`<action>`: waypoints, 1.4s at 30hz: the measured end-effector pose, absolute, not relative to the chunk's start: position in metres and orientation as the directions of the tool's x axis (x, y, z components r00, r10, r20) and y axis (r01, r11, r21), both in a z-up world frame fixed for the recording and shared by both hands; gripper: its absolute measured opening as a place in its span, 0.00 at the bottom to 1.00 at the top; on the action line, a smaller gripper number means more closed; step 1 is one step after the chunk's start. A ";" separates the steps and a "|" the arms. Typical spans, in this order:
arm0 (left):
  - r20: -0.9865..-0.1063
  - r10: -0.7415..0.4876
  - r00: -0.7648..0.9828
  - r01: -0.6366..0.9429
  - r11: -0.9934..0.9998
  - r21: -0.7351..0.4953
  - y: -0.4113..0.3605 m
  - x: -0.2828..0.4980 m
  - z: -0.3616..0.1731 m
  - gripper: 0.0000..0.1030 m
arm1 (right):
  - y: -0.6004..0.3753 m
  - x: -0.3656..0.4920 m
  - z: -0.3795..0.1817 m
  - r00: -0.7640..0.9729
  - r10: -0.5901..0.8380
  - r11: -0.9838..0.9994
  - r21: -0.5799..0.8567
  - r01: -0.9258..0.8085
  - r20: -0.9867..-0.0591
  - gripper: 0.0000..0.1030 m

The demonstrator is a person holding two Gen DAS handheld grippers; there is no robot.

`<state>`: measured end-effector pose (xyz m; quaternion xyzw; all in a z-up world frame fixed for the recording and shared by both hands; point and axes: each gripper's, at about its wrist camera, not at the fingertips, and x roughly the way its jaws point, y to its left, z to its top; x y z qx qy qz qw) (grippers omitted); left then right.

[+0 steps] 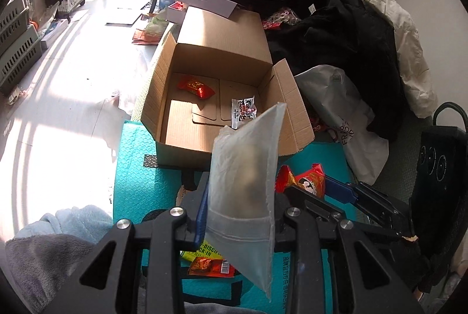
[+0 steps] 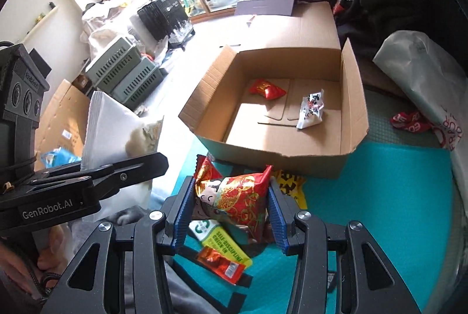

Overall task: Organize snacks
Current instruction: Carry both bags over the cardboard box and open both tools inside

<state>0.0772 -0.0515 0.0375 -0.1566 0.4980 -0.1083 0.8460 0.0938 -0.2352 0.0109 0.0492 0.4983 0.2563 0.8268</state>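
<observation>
Pinching a translucent pouch [image 1: 242, 182] at the lower centre of the left wrist view, the left gripper [image 1: 238, 226] is clamping its fingers on the packet's lower part. Across in the right wrist view, the right gripper [image 2: 231, 214] is squeezing a red snack bag [image 2: 234, 194] between its blue pads [image 2: 182, 214]. Beyond both, toward the upper centre, an open cardboard box [image 1: 175, 71] is sitting on a teal mat [image 2: 395, 197] (already holding a small red packet [image 2: 267, 89] and a white packet [image 2: 311, 109], lying apart).
</observation>
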 end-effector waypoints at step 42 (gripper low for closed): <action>-0.886 -0.191 0.423 0.163 0.978 -0.133 -0.079 0.299 -0.057 0.30 | -0.232 0.302 -0.059 0.425 0.277 0.953 0.191 -0.233 -0.862 0.46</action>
